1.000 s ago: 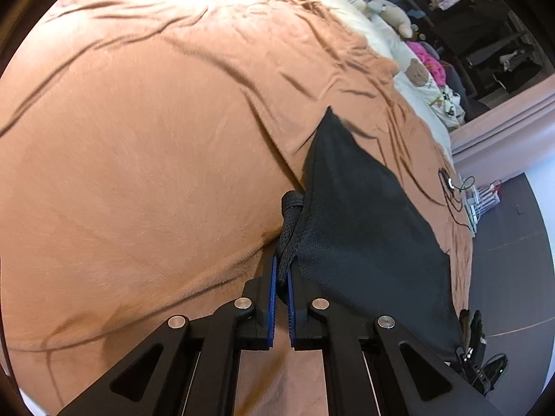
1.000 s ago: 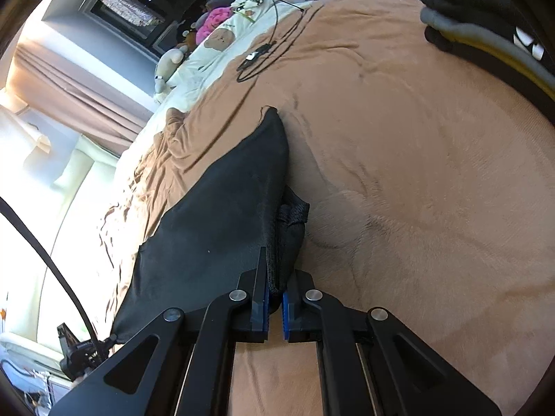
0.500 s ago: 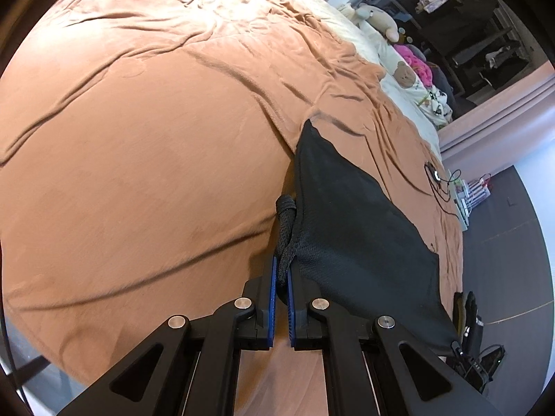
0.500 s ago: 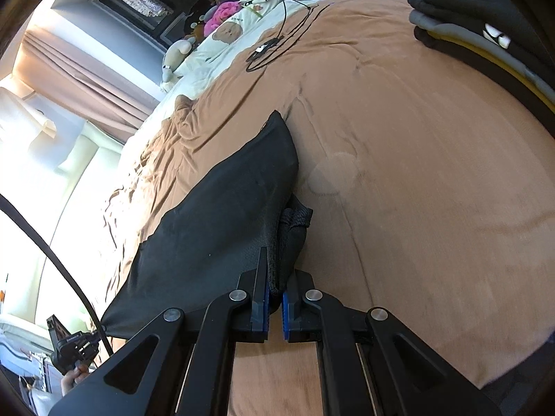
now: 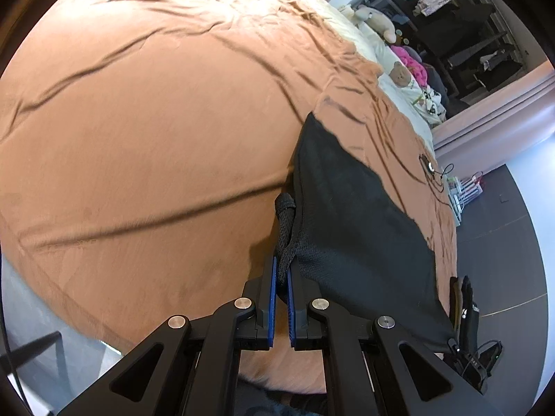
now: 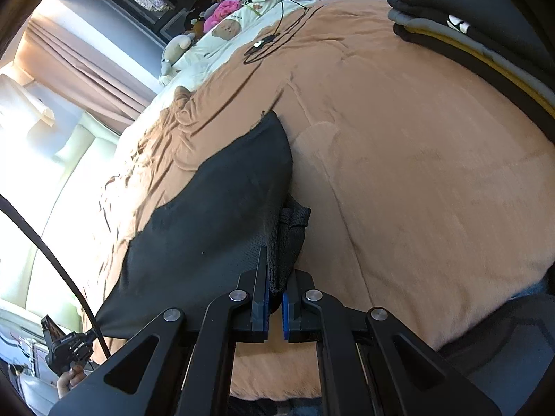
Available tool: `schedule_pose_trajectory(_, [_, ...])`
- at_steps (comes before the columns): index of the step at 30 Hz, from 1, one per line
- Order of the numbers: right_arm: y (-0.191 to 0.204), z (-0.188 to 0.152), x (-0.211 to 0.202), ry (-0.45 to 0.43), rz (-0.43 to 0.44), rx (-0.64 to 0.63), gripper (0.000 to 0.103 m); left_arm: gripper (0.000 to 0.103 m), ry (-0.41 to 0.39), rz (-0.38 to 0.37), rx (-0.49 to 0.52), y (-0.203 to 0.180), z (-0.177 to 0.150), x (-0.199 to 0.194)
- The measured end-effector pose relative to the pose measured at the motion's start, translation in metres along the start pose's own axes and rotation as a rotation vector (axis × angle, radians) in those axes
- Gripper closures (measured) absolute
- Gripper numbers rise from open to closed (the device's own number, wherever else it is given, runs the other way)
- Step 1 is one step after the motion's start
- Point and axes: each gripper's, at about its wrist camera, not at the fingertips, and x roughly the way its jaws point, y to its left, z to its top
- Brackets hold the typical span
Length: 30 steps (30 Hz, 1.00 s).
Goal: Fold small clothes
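A black mesh garment (image 5: 350,215) hangs stretched between my two grippers above a brown bedspread (image 5: 145,131). My left gripper (image 5: 281,270) is shut on one bunched corner of it. My right gripper (image 6: 274,277) is shut on the opposite bunched corner, with the cloth (image 6: 215,222) spreading left toward the other gripper (image 6: 69,346). The far edge of the garment touches the bedspread (image 6: 416,159). In the left wrist view the right gripper (image 5: 468,339) shows at the cloth's far corner.
A stack of folded dark clothes (image 6: 478,31) lies at the bed's right side. Stuffed toys and a pink item (image 5: 409,66) sit near the pillows. A black cable with a small device (image 6: 267,41) lies on the bedspread. The bed edge (image 5: 69,312) is close below.
Both grippers have lifted and pulled back toward the bed's near edge with the garment. More of the bed and the floor shows now.
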Motion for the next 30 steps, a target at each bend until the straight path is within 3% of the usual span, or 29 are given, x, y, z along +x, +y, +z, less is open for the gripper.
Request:
schedule_pose_trajectory(5, [-0.001, -0.006, 0.005, 0.062, -0.095, -0.006, 0.094, 0.091, 0.042, 0.030, -0.024, 0.014, -0.013, 0.014])
schedule_pose_trajectory(6, [-0.001, -0.005, 0.003, 0.061, -0.112, -0.013, 0.086, 0.088, 0.041, 0.051, -0.023, 0.016, -0.015, 0.016])
schedule_pose_trajectory(8, [0.003, -0.002, -0.004, 0.041, -0.143, -0.019, 0.048, 0.071, 0.039, 0.050, -0.038, 0.020, -0.018, 0.019])
schedule_pose_trajectory(10, [0.006, 0.001, -0.016, -0.008, -0.163, -0.019, 0.039, 0.062, 0.021, 0.011, -0.052, 0.022, -0.019, 0.016])
schedule_pose_trajectory(11, [0.009, 0.002, -0.020, -0.026, -0.172, -0.027, 0.039, 0.054, 0.004, 0.011, -0.043, 0.020, -0.018, 0.014])
schedule_pose_trajectory(13, [0.020, 0.004, -0.026, -0.034, -0.161, -0.064, 0.039, 0.047, -0.018, 0.018, -0.021, 0.015, -0.018, 0.011])
schedule_pose_trajectory(19, [0.067, -0.009, -0.021, -0.037, -0.129, -0.214, 0.039, 0.047, 0.024, -0.007, -0.013, 0.018, -0.019, 0.019])
schedule_pose_trajectory(30, [0.136, -0.030, 0.037, 0.071, -0.008, -0.397, 0.039, 0.049, 0.100, -0.055, -0.027, 0.028, -0.019, 0.027])
